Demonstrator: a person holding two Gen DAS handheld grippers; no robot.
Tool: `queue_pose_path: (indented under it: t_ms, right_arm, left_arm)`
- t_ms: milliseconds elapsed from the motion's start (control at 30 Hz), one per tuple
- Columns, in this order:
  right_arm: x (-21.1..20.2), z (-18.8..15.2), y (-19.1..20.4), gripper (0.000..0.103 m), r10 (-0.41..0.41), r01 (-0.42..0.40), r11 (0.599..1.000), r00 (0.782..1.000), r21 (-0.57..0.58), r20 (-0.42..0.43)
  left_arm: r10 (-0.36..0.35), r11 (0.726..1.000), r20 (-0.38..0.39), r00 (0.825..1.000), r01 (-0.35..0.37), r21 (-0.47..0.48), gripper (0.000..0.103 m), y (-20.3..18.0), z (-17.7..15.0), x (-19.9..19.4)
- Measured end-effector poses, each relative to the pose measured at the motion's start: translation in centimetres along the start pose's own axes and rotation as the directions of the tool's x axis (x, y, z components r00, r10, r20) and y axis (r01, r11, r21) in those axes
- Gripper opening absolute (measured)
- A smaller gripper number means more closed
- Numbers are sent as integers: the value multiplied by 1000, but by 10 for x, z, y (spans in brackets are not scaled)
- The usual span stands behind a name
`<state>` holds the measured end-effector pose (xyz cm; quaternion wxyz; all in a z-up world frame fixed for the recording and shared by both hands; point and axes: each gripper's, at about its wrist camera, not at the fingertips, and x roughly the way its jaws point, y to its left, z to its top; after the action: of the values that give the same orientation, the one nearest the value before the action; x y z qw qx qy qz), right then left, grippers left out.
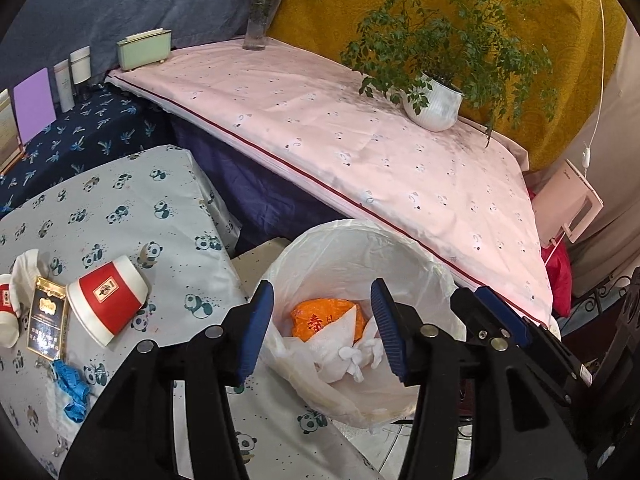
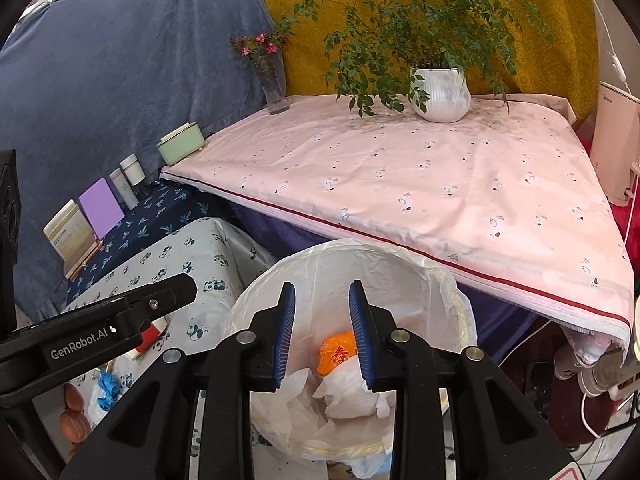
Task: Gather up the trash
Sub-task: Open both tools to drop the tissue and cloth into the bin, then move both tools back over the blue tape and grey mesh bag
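- Blue-padded and black-framed, the left gripper hangs over the bin with its jaws spread wide and nothing between them.
- Just beside it, the right gripper points down into the same bin, its jaws also apart (a narrower gap) and holding nothing.
- A thin white liner lines the bin; inside lie an orange wrapper and crumpled white paper, the wrapper partly under the paper.
- To the left of the left gripper, on the panda-print table, more trash lies well apart from both grippers: a red and white paper cup on its side, a dark packet just beside it, a second cup at the edge of view, a white tissue and a crumpled blue glove.
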<state>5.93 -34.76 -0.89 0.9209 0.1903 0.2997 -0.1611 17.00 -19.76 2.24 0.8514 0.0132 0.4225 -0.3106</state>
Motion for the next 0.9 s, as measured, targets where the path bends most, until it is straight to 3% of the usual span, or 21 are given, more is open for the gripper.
queue_pose_path:
  t_ms: [133,733,900]
  right_arm:
    - [-1,0,8,28,9,-9,1000,1000,-13,-1]
    - [-3,-14,71,28,82,-85,991,996,-102,-34]
    - [-5,-21,94,34,107,-112,984,993,-135,-43]
  left_arm:
    - [14,1000,0,1000,-14,-20,54,11,-3,-4]
    - [113,985,17,993,-110,-130,55,82,-27,-39]
    - [151,975,19,988,-146,-168,60,106,-36,-49]
